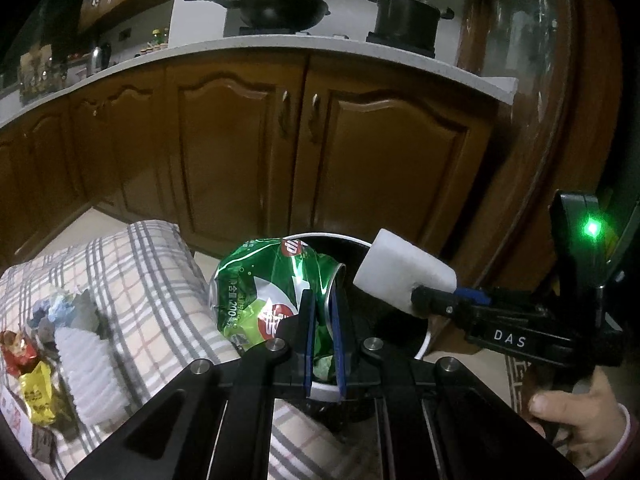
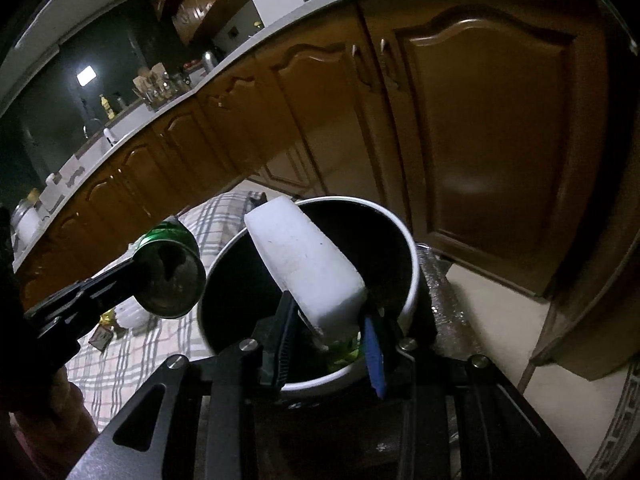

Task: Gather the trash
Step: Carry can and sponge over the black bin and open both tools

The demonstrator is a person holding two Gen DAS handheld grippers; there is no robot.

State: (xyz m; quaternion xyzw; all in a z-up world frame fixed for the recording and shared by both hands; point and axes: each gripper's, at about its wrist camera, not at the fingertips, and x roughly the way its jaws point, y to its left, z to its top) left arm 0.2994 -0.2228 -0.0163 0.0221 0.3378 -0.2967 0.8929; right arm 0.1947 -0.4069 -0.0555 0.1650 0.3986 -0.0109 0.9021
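My left gripper [image 1: 323, 300] is shut on the rim of a crushed green drink can [image 1: 272, 288]. It holds the can at the left edge of a round bin [image 1: 332, 236] with a white rim and a black inside. My right gripper [image 2: 328, 320] is shut on a white foam block [image 2: 308, 268], which tilts over the bin's [image 2: 414, 264] mouth. The left wrist view shows the foam block [image 1: 404, 272] and the right gripper [image 1: 434, 300] above the bin's right side. The right wrist view shows the can's base [image 2: 170, 276] left of the bin, held by the left gripper [image 2: 132, 276].
A plaid cloth [image 1: 140, 280] left of the bin carries a red wrapper [image 1: 16, 350], a yellow wrapper [image 1: 38, 394], a white ridged plastic piece [image 1: 88, 372] and crumpled paper [image 1: 60, 312]. Brown cabinet doors [image 1: 240, 140] stand close behind. A person's hand [image 1: 580, 420] grips the right tool.
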